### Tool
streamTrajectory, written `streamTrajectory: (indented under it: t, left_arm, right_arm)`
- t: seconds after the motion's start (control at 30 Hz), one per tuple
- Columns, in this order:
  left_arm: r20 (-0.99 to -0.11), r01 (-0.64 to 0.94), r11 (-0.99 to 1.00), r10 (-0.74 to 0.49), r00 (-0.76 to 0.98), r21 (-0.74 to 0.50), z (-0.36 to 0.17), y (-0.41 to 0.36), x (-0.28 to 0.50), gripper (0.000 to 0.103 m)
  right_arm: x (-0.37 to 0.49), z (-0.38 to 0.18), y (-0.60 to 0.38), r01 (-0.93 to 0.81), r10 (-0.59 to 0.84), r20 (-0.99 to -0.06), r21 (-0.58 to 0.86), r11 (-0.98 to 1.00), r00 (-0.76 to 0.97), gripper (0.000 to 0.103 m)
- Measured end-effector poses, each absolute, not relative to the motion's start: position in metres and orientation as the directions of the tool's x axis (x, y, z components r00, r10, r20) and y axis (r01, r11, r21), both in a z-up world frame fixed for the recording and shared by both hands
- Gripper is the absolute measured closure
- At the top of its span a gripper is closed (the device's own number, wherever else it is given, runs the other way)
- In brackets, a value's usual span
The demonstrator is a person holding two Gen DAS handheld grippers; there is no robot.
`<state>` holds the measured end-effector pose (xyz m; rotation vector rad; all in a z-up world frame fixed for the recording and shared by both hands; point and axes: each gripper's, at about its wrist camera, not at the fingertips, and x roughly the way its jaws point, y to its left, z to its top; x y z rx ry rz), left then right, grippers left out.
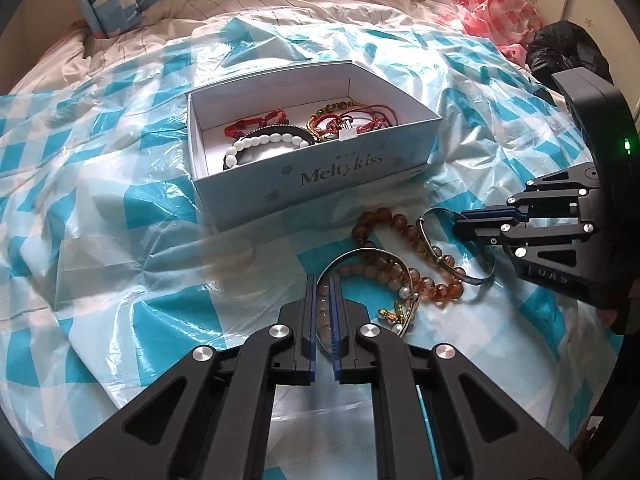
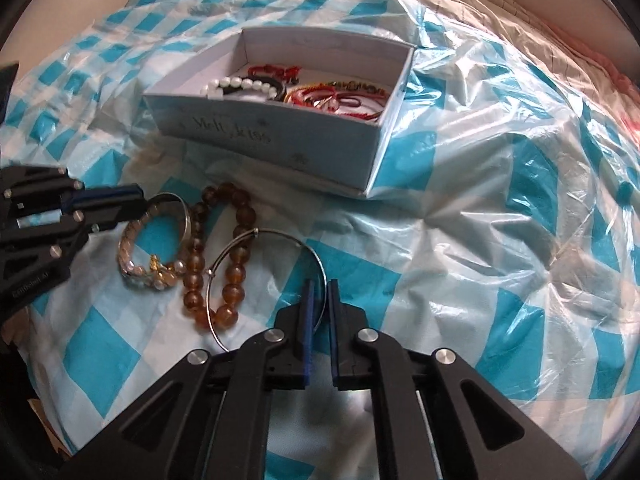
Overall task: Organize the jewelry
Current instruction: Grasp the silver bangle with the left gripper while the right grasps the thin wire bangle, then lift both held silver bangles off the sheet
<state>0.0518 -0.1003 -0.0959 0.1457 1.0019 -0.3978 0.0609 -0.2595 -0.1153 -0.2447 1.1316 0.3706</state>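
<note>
One open cardboard box [image 1: 320,178] stands on one blue-and-white checked plastic sheet [image 1: 100,240]. Outside the box lie three pieces: one amber bead bracelet [image 2: 232,240], one thin metal bangle [image 2: 264,236] and one wide bangle with pale beads [image 2: 140,264]. Inside the box: one white bead bracelet [image 1: 260,146], one dark bracelet [image 1: 280,130]; the red cord pieces [image 1: 256,122] are too tangled to count.

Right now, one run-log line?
left claw: shut on wide bangle | right claw: shut on thin bangle | box: open, bracelets inside
</note>
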Motion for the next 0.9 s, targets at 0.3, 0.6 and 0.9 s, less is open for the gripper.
streamTrajectory:
  t: [0.3, 0.6, 0.9]
  left_arm:
    - [-0.849, 0.363, 0.929, -0.242, 0.470, -0.064, -0.101, -0.097, 0.056, 0.094]
    - [-0.858, 0.373, 0.926, -0.232, 0.458, -0.052, -0.109, -0.100, 0.056, 0.090]
    - [-0.842, 0.382, 0.921, -0.266, 0.470, -0.078, -0.092, -0.096, 0.051, 0.100]
  right_arm:
    - [0.060, -0.115, -0.259, -0.420, 0.162, -0.917, -0.006, 0.908, 0.363, 0.095]
    - [0.059, -0.115, -0.258, -0.433, 0.164, -0.917, -0.010, 0.901, 0.362, 0.095]
    - [0.056, -0.111, -0.256, -0.457, 0.183, -0.916, 0.000, 0.890, 0.358, 0.097]
